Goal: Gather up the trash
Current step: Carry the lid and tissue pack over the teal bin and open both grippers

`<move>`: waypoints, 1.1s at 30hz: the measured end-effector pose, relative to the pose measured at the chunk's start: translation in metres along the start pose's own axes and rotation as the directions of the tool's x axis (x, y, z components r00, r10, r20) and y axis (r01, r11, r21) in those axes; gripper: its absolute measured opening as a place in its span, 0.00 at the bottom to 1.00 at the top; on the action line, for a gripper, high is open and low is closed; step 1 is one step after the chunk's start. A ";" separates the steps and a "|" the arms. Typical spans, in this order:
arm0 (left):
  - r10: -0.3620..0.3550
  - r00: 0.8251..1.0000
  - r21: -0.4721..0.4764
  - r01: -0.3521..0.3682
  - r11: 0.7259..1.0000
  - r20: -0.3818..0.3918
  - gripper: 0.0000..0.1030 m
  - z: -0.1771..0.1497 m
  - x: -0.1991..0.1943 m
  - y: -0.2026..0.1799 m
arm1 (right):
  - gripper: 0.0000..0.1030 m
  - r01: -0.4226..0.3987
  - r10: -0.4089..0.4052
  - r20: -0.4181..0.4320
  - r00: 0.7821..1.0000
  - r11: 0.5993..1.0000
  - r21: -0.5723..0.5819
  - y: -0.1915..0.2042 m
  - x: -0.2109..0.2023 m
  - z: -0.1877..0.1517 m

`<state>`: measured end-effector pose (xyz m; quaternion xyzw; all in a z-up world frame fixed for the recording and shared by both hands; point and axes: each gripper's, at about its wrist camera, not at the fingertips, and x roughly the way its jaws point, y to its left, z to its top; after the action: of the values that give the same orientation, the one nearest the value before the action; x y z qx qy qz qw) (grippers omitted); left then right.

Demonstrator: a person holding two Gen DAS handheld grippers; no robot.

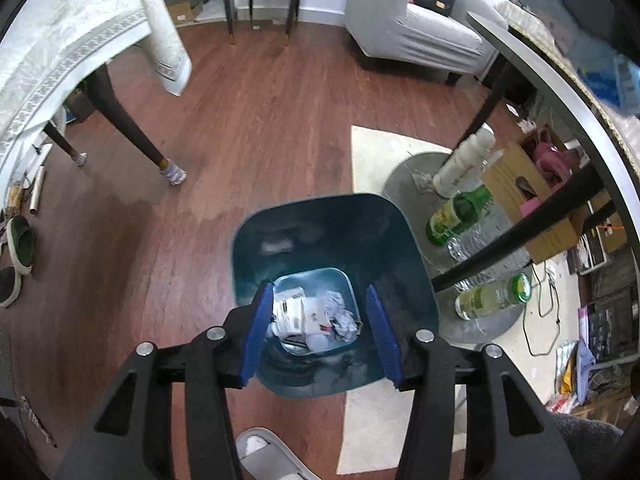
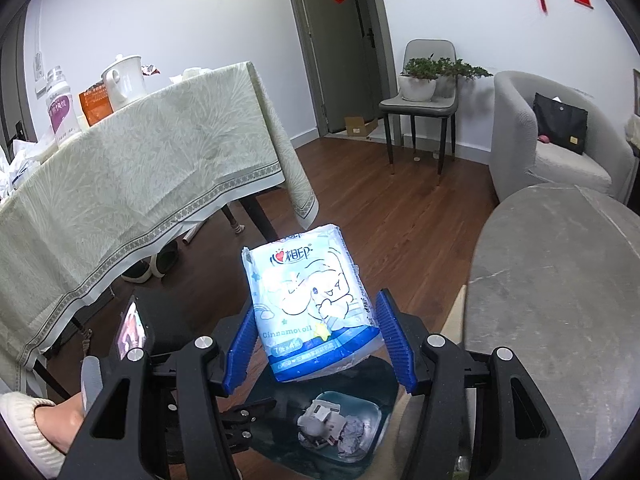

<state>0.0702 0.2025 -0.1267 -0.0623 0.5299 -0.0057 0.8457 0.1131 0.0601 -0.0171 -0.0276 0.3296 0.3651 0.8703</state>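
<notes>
A teal trash bin (image 1: 336, 240) stands on the wooden floor (image 1: 256, 128) beside a round grey table (image 2: 560, 280), partly on a pale rug (image 1: 380, 152), with crumpled paper and small cartons (image 1: 312, 316) lying at its bottom. The left gripper (image 1: 322, 332) hangs directly above the bin's mouth, its blue-padded fingers (image 1: 256, 336) spread wide with nothing between them. The right gripper (image 2: 316, 340) is poised over the same bin, seen below it in the right wrist view (image 2: 340, 420), with a blue-and-white pack of tissues (image 2: 312, 304) standing between its blue pads (image 2: 240, 344). The left pad appears to touch the pack, while the right pad seems to stand just off its edge, so a firm hold cannot be confirmed from this angle. Under the round table's rim, a green glass bottle (image 1: 456, 212), a clear plastic bottle (image 1: 484, 236), a second green-capped bottle (image 1: 492, 296), a white bottle (image 1: 464, 160) and a cardboard box (image 1: 532, 204) sit crowded together near the bin. A dining table with a pale green cloth (image 2: 132, 176) fills the left of the room, with a white kettle (image 2: 122, 80) on it; a grey chair (image 2: 424, 96) bearing a potted plant (image 2: 420, 76) and a grey armchair (image 2: 548, 136) stand by the far wall.
</notes>
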 end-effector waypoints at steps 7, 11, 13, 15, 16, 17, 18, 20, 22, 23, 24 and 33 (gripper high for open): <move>0.044 0.993 -0.064 -0.037 0.997 0.107 0.55 0.006 -0.031 0.031 | 0.57 -0.007 0.006 -0.042 0.999 1.000 -0.021 0.014 0.021 -0.004; 0.069 0.984 -0.088 -0.055 0.995 0.164 0.57 0.008 -0.050 0.043 | 0.57 -0.003 0.001 -0.073 0.997 1.000 -0.031 0.017 0.033 -0.008; 0.080 0.978 -0.105 -0.061 0.993 0.190 0.57 0.009 -0.060 0.049 | 0.57 -0.004 0.001 -0.092 0.996 0.999 -0.034 0.020 0.041 -0.012; 0.082 0.969 -0.123 -0.054 0.991 0.233 0.57 0.010 -0.071 0.055 | 0.57 -0.004 -0.001 -0.119 0.993 0.999 -0.042 0.024 0.049 -0.016; 0.089 0.964 -0.122 -0.060 0.991 0.250 0.55 0.010 -0.075 0.056 | 0.57 -0.005 -0.001 -0.128 0.992 0.999 -0.046 0.025 0.052 -0.017; 0.102 0.958 -0.121 -0.071 0.990 0.268 0.54 0.011 -0.081 0.057 | 0.57 -0.005 -0.001 -0.139 0.990 0.999 -0.050 0.027 0.055 -0.019; 0.106 0.953 -0.123 -0.074 0.990 0.283 0.54 0.011 -0.085 0.058 | 0.57 -0.005 -0.004 -0.149 0.989 0.999 -0.054 0.028 0.059 -0.021; 0.111 0.945 -0.133 -0.073 0.988 0.308 0.52 0.012 -0.093 0.061 | 0.57 0.006 -0.017 -0.172 0.985 0.998 -0.067 0.029 0.066 -0.026; 0.117 0.938 -0.141 -0.074 0.987 0.327 0.49 0.012 -0.101 0.063 | 0.57 0.014 -0.028 -0.201 0.979 0.998 -0.067 0.028 0.074 -0.031; 0.121 0.934 -0.139 -0.077 0.987 0.337 0.47 0.012 -0.104 0.063 | 0.57 0.016 -0.028 -0.218 0.976 0.998 -0.060 0.026 0.077 -0.034; 0.122 0.928 -0.132 -0.080 0.988 0.352 0.46 0.012 -0.108 0.060 | 0.57 0.021 -0.033 -0.236 0.971 0.998 -0.053 0.025 0.082 -0.037; 0.094 0.889 -0.099 -0.055 0.994 0.449 0.44 0.015 -0.139 0.040 | 0.57 0.035 -0.047 -0.352 0.935 0.999 -0.042 0.015 0.118 -0.064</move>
<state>0.0203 0.2538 -0.0001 -0.0770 0.3201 0.0636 0.9421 0.1285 0.1257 -0.1343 -0.1147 0.4733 0.3416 0.8038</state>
